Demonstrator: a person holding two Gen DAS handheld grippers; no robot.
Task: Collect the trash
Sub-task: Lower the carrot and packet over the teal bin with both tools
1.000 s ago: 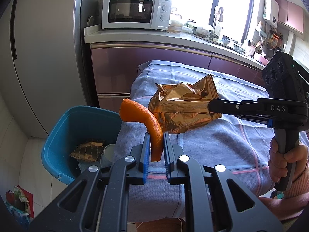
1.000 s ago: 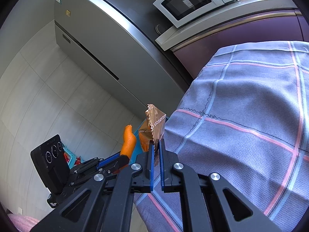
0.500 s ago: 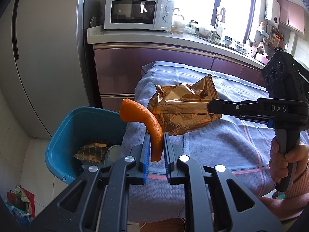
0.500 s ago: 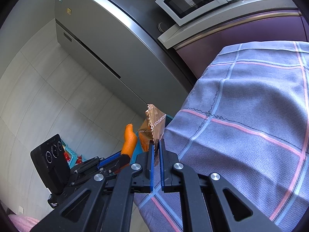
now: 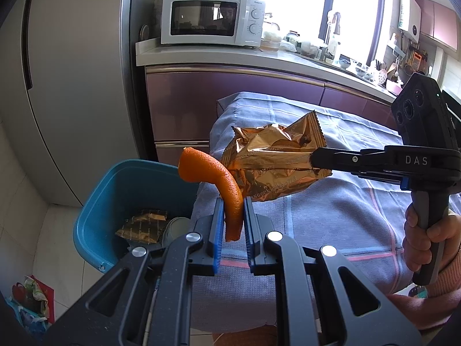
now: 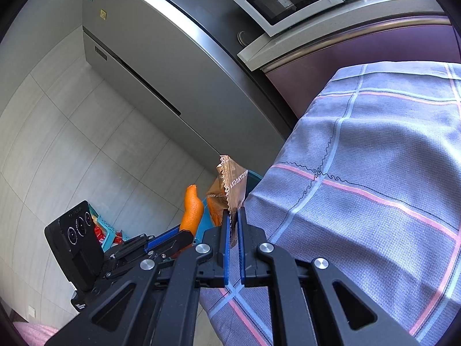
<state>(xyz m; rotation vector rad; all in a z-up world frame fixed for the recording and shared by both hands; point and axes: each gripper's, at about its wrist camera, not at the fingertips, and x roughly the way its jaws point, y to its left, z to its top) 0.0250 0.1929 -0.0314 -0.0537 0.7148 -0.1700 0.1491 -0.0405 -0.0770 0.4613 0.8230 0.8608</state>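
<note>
My left gripper (image 5: pixel 232 204) is shut on a curved orange peel (image 5: pixel 222 184), held in the air near the table's left edge. My right gripper (image 6: pixel 234 216) is shut on a crumpled gold snack wrapper (image 6: pixel 229 187); in the left wrist view the wrapper (image 5: pixel 273 164) hangs just right of the peel, above the edge of the table. A blue bin (image 5: pixel 115 196) stands on the floor to the left below, with a gold wrapper (image 5: pixel 142 226) and a pale item inside. In the right wrist view the peel (image 6: pixel 192 210) shows left of the wrapper.
The table has a blue-grey checked cloth (image 5: pixel 331 216), (image 6: pixel 374 187). A grey fridge (image 5: pixel 66 86) stands at the left; a purple counter carries a white microwave (image 5: pixel 210 18). Coloured clutter (image 5: pixel 28 302) lies on the tiled floor.
Both grippers hold their items as before. The view has shifted slightly, so the bin and table sit a little further right in the left wrist view.
</note>
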